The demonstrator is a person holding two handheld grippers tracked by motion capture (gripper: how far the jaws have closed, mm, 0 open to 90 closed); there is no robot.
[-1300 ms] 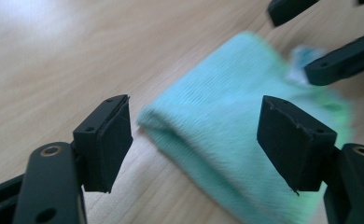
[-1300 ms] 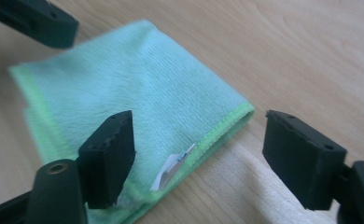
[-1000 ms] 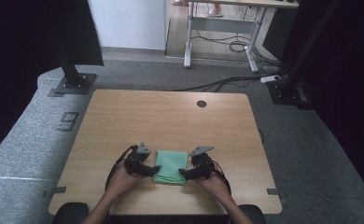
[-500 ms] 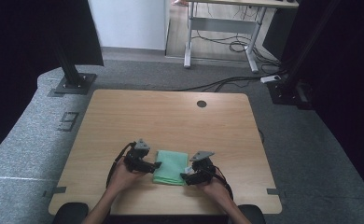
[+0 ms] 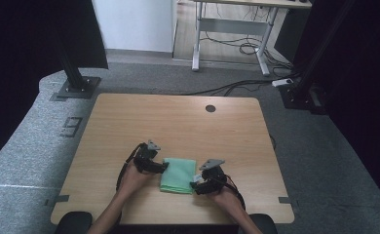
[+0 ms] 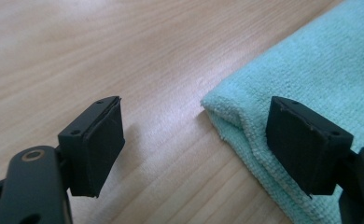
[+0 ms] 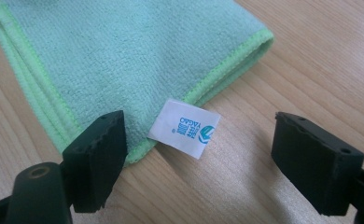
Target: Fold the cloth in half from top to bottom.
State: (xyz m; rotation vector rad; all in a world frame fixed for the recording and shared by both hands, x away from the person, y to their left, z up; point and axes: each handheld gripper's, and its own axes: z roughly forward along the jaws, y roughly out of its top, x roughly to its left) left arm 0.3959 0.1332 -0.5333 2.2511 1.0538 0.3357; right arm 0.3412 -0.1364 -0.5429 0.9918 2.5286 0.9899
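Shifted in against the left edge of the folded green microfibre cloth (image 5: 179, 174), the left gripper (image 5: 162, 167) stands with jaws apart astride a corner; the right gripper (image 5: 196, 186), jaws apart too, frames the white tag (image 7: 184, 128), likely for gripping both corners near the wooden table's (image 5: 178, 117) near edge.

The high view looks forward and down on the whole worktop (image 5: 178, 117) from afar. Each gripper view sits close above it, sharing the folded green cloth (image 5: 178, 175).

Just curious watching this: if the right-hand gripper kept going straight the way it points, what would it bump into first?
Probably the white label on the folded green cloth, lying between the open right gripper jaws.
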